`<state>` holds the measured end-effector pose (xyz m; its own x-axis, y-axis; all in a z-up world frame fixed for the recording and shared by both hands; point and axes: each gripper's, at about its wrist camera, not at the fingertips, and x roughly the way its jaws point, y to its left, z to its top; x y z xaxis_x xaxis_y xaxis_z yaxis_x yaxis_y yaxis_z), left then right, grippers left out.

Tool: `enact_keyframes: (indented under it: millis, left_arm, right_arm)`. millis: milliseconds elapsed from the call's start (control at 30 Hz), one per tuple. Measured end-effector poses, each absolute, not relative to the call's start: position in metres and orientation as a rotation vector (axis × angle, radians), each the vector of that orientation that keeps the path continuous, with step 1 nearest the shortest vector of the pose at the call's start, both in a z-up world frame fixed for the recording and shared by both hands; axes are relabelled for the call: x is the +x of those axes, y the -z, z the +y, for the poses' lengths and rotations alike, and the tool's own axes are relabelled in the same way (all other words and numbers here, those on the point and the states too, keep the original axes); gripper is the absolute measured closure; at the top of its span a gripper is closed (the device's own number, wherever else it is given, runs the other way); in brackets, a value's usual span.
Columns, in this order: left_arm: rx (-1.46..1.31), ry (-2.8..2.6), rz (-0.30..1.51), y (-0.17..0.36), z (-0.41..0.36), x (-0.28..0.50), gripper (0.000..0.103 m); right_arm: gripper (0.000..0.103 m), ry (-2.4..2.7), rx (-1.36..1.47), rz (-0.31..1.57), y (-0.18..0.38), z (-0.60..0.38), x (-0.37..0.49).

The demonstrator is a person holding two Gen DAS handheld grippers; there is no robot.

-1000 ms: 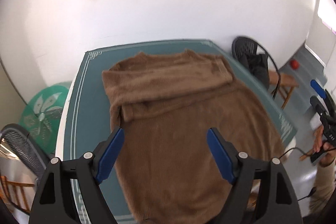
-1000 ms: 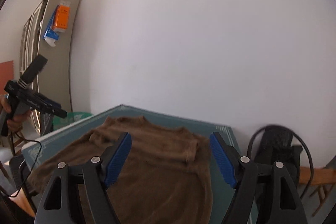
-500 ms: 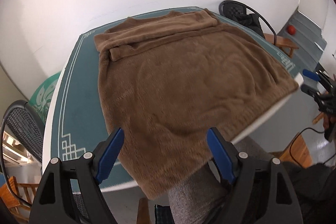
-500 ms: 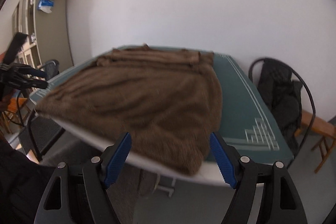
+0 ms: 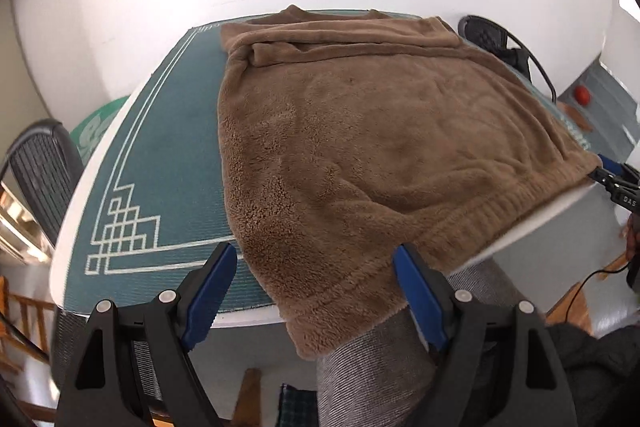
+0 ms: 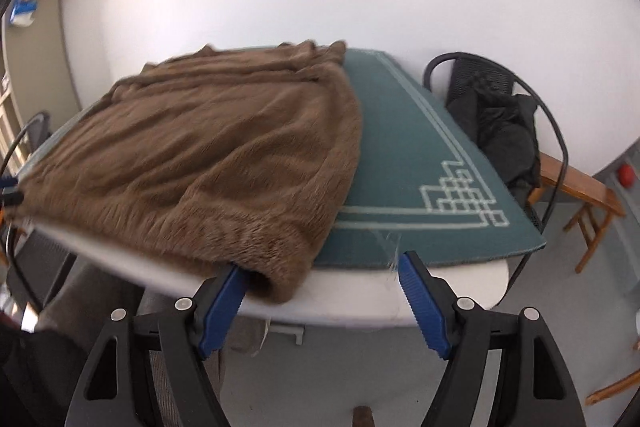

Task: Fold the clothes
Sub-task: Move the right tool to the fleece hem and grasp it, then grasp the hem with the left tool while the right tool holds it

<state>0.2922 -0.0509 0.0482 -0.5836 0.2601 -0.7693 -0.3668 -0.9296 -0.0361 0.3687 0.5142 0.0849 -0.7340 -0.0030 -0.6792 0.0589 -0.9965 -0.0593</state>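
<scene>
Sweater, brown and fleecy [image 5: 380, 155], lies spread on the teal patterned table mat [image 5: 160, 163], hem overhanging the mat's near edge. The left gripper [image 5: 312, 291] hangs spread wide over one hem corner (nothing pinched) — the right gripper [image 6: 320, 291] is closing at the other, its pads not yet pressing the hem.

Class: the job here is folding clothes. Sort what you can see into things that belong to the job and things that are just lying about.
Belongs to the job:
brown sweater
left gripper, open at the hem
right gripper, jaws closing at the other hem corner

Just lying about:
green mat
chair with dark clothing
red ball
</scene>
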Motion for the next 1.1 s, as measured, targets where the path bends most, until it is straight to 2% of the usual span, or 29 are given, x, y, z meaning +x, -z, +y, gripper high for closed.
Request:
enact_keyframes:
  millis: [33,100,133,200,300,467,600,700,767,833,933,1100]
  left_arm:
    - [-1.193,-2.511,0.164,-0.047,-0.052,0.291,0.019]
    - [-1.192,-2.507,0.157,-0.046,-0.054,0.294,0.019]
    - [-1.189,-2.504,0.161,-0.046,-0.055,0.296,0.019]
    - [-1.179,-2.497,0.184,-0.045,-0.056,0.301,0.019]
    - [-1.170,-2.470,0.225,-0.042,-0.057,0.310,0.019]
    - [-1.176,-2.441,0.257,-0.033,-0.048,0.315,0.019]
    - [-1.175,-2.439,0.185,-0.035,-0.050,0.310,0.020]
    - [-1.184,-2.418,0.067,-0.040,-0.060,0.303,0.038]
    - [-1.199,-2.433,0.031,-0.041,-0.065,0.299,0.064]
    - [-1.196,-2.443,-0.013,-0.044,-0.070,0.295,0.073]
    - [-1.190,-2.457,-0.074,-0.049,-0.076,0.291,0.078]
    - [-1.086,-2.536,-0.025,-0.076,-0.078,0.292,0.082]
  right_arm:
    - [0.037,2.899,1.127,0.111,-0.087,0.515,0.366]
    - [0.052,2.901,1.111,0.083,-0.090,0.515,0.364]
    - [0.054,2.898,1.099,0.067,-0.092,0.515,0.362]
    - [0.067,2.892,1.088,0.067,-0.095,0.513,0.359]
    - [0.078,2.875,1.093,0.111,-0.095,0.505,0.354]
    - [0.079,2.880,1.085,0.089,-0.097,0.504,0.347]
    - [0.079,2.903,1.049,0.071,-0.104,0.504,0.343]
    - [0.079,2.921,1.026,0.065,-0.111,0.505,0.340]
    - [0.079,2.942,1.001,0.052,-0.116,0.507,0.338]
    - [0.079,2.956,0.982,0.034,-0.121,0.509,0.337]
    - [0.079,2.958,0.978,0.032,-0.124,0.510,0.332]
    - [0.079,2.958,0.965,0.047,-0.128,0.509,0.329]
